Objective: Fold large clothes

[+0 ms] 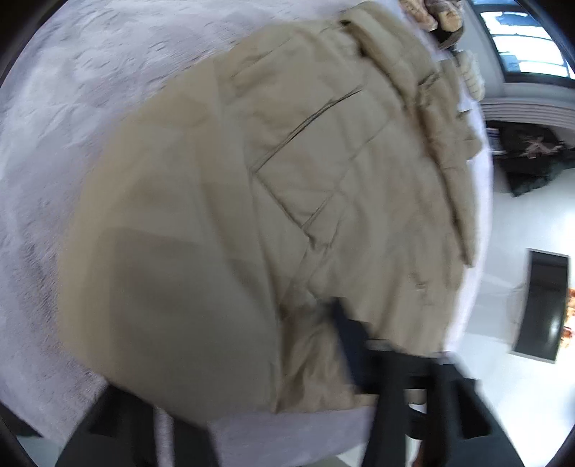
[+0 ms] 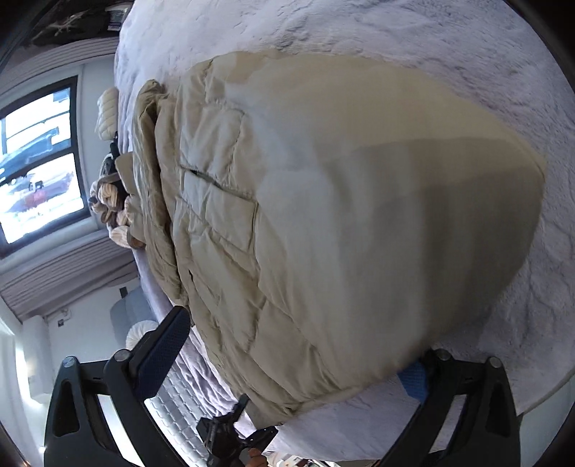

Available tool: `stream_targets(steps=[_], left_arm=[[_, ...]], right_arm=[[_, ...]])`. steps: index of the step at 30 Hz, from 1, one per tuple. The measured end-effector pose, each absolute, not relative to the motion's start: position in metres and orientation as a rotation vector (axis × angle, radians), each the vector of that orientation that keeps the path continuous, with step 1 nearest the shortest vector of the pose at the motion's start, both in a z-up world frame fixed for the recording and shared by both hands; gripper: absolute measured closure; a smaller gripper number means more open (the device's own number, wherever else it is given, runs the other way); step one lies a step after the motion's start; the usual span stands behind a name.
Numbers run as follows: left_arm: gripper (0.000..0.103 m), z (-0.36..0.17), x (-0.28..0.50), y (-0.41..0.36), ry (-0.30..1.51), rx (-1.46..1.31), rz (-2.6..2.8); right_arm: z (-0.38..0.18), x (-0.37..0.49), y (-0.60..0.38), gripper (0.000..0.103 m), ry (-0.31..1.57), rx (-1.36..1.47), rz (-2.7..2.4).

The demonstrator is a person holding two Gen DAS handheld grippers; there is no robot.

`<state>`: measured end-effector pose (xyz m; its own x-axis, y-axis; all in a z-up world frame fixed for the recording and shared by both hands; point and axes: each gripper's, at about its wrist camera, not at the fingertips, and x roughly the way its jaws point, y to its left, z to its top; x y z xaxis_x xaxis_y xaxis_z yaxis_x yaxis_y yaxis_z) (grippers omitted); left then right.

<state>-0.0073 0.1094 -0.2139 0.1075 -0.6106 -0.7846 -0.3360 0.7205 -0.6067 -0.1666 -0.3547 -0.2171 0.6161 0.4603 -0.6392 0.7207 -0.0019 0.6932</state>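
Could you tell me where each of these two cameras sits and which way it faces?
Left wrist: on the left gripper, tilted down at the beige padded jacket on the grey bedspread; its dark fingers show.
Right wrist: on the right gripper, looking down along the jacket towards a window; both fingers wide apart.
Shared: jacket, bedspread, window.

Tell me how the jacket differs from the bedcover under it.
The jacket is beige, the bedcover pale grey. The jacket is quilted with a pocket; the bedcover is plush and plain. The jacket covers only part of the wider bedcover. Both lie spread out.
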Motion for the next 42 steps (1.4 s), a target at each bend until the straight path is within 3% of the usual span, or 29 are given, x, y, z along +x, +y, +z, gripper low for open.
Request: stream_targets(steps=[2,3,4,7,15,21,27,34,40,42], left_arm=[[0.086,-0.206,-0.002,0.111,1.476,-0.836,-0.286],[0.089,-0.202,0.001,0.111,1.466,-0.841,-0.297],[0.092,-0.194,0.004,0.113,1.45,-0.85,-0.317],[0.092,-0.168,0.015,0.113,1.396,-0.864,-0.366],[0.092,-0.077,0.076,0.101,1.205,-0.791,-0.476],[0.092,-0.04,0.132,0.087,1.108,-0.749,-0.457],[0.092,-0.052,0.202,0.066,1.119,-0.725,-0.362],[0.088,-0.104,0.267,0.047,1.22,-0.621,-0.264],[0.087,-0.111,0.292,0.034,1.313,-0.48,-0.269],[0.072,-0.101,0.293,0.03,1.305,-0.403,-0.305]], right_arm=[[-0.221,-0.169,-0.355,0.052,1.029,1.661,-0.288],[-0.221,-0.168,-0.355,0.063,1.031,1.667,-0.29],[-0.221,-0.168,-0.357,0.08,1.02,1.682,-0.279],[-0.208,-0.159,-0.36,0.09,1.001,1.669,-0.225],[-0.135,-0.098,-0.383,0.093,0.932,1.504,-0.004],[-0.082,-0.01,-0.41,0.093,0.897,1.334,0.121],[-0.073,0.085,-0.42,0.093,0.965,1.189,0.158],[-0.112,0.166,-0.428,0.092,1.055,1.161,0.065],[-0.117,0.193,-0.426,0.085,1.089,1.087,0.01],[-0.113,0.193,-0.426,0.078,1.085,1.075,0.007]])
